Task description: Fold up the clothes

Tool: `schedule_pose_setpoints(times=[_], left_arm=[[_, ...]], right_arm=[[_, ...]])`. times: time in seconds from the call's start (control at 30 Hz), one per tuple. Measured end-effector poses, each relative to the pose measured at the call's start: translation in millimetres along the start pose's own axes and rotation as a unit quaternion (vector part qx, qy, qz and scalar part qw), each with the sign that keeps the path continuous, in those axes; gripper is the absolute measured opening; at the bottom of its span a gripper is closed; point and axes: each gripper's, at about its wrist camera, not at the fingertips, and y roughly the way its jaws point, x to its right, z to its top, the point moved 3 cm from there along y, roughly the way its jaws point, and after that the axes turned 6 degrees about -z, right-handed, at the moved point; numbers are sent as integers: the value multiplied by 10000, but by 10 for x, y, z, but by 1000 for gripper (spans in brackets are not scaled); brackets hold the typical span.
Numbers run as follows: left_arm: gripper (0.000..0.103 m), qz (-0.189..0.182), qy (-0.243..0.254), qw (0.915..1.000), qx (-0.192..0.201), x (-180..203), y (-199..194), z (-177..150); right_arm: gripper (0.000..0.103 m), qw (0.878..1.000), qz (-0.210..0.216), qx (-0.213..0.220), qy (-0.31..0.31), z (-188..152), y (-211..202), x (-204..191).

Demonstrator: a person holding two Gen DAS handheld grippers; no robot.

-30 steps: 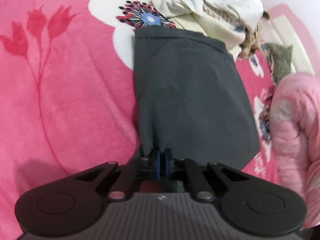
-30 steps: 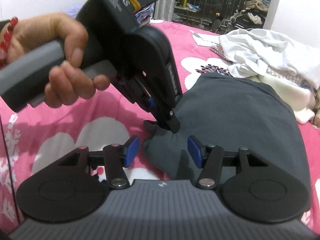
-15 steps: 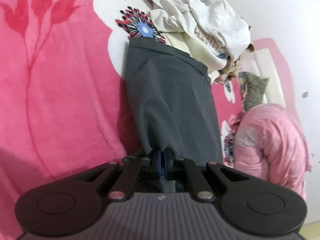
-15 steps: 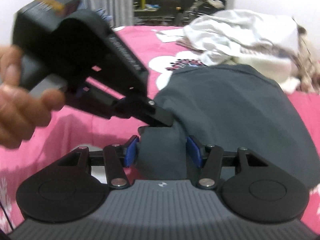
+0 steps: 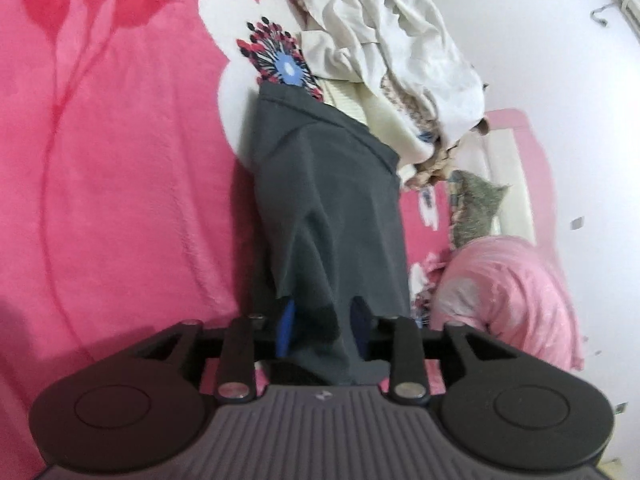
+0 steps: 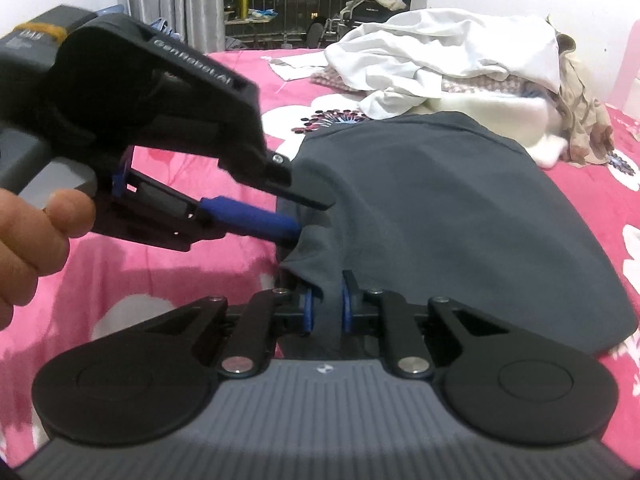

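A dark grey garment (image 5: 332, 208) lies on the pink flowered blanket (image 5: 120, 184), its near end lifted. It also shows in the right wrist view (image 6: 440, 200). My left gripper (image 5: 322, 330) is open, its blue pads apart with the grey cloth hanging loosely between them. In the right wrist view the left gripper (image 6: 308, 214) is at the garment's near left edge, jaws spread. My right gripper (image 6: 326, 310) is shut on a bunched fold of the garment's near corner.
A heap of white and cream clothes (image 6: 460, 64) lies behind the garment, also in the left wrist view (image 5: 392, 60). A pink quilt (image 5: 508, 292) lies at the right. A window with bars (image 6: 312, 0) is at the back.
My left gripper has opened and let go of the garment edge. My right gripper has closed on the near corner. The garment has been lifted and drawn narrower.
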Motion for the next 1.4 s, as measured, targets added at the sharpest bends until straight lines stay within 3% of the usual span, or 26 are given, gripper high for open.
schedule_pose_setpoints(times=[0.13, 0.17, 0.2, 0.23, 0.43, 0.6, 0.7, 0.77, 0.83, 0.97, 1.07, 1.17, 1.23, 1.3, 1.33, 1.4], left_arm=[[33, 91, 93, 9999, -92, 37, 67, 25], [27, 99, 119, 9998, -110, 47, 88, 33], [10, 73, 132, 9998, -113, 58, 102, 41], [3, -13, 120, 9999, -89, 68, 104, 49], [3, -587, 33, 9982, 69, 49, 80, 16], [3, -1494, -192, 9877, 425, -85, 100, -63], [3, -1516, -421, 9863, 499, -205, 150, -82], [3, -1515, -491, 9860, 493, -248, 163, -90], [3, -1516, -461, 9862, 480, -248, 160, -93], [3, -1509, -461, 9864, 452, -249, 164, -81], [3, -1531, -469, 9861, 436, -250, 167, -76], [3, -1554, -446, 9860, 414, -243, 170, -72], [3, -1559, -414, 9861, 410, -234, 169, -69], [3, -1543, -346, 9866, 399, -218, 161, -61], [4, -1528, -308, 9870, 385, -212, 156, -57], [21, -1507, -289, 9875, 355, -213, 147, -45]], right_arm=[[12, 9997, -94, 109, -219, 2, -18, -50], [12, 9995, -110, 137, -271, 2, -22, -61], [12, 9993, -125, 165, -324, 2, -27, -72], [13, 9991, -135, 188, -364, 0, -34, -81], [15, 9982, -172, 346, -458, -4, -83, -84], [16, 9955, -383, 640, -590, 21, -133, -105], [21, 9970, -267, 547, -488, 33, -112, -93], [34, 9985, -133, 440, -303, 36, -101, -62], [53, 9991, -37, 420, -46, 38, -111, -14], [55, 9938, 409, 397, 960, 44, -128, 189], [55, 9885, 423, 395, 1400, 42, -98, 308], [50, 9863, 369, 283, 1583, 43, -7, 372], [27, 9860, 324, 277, 1609, 45, 15, 379], [11, 9865, 244, 325, 1585, 52, 4, 374], [9, 9868, 199, 357, 1565, 56, -7, 369], [5, 9876, 87, 436, 1506, 48, -47, 356]])
